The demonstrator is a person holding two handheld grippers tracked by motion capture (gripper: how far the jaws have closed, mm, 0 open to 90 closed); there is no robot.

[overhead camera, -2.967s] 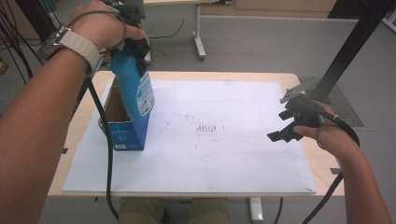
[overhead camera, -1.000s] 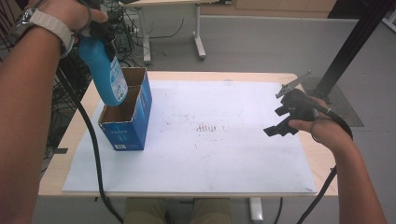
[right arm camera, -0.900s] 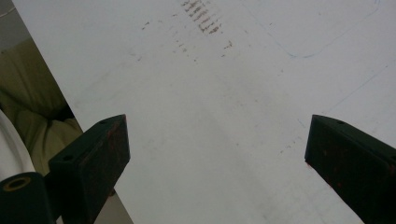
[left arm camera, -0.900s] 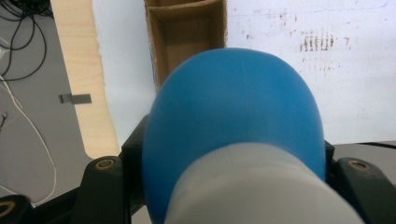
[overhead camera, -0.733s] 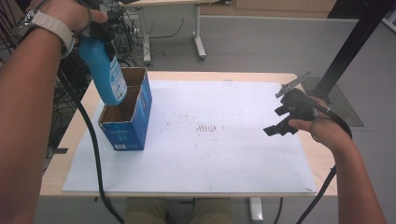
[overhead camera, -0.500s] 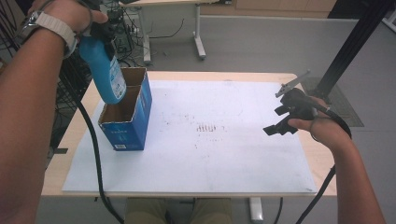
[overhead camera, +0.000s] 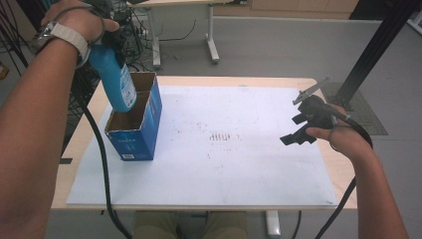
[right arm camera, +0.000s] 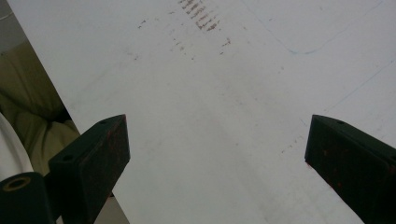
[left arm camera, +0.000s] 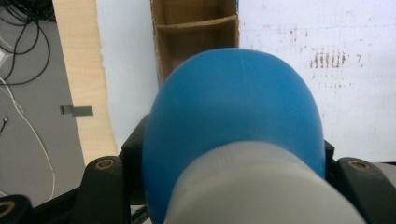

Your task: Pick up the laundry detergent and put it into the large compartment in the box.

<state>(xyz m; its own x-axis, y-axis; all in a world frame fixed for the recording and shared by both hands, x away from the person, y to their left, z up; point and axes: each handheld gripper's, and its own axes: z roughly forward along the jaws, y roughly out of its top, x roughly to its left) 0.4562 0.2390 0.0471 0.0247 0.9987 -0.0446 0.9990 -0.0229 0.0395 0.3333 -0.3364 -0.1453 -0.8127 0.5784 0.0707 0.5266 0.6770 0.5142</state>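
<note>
The left gripper (overhead camera: 110, 37) is clenched on the neck of a blue bottle (overhead camera: 114, 79), which hangs tilted below it, its base just above the open top of the blue cardboard box (overhead camera: 137, 137). In the left gripper view the bottle (left arm camera: 233, 126) sits between the 2 jaws, with the box's divided inside (left arm camera: 196, 37) beyond it (2 compartments show). The right gripper (overhead camera: 298, 134) hovers well apart from the bottle over the white sheet (overhead camera: 239, 169), jaws spread wide with nothing between them.
</note>
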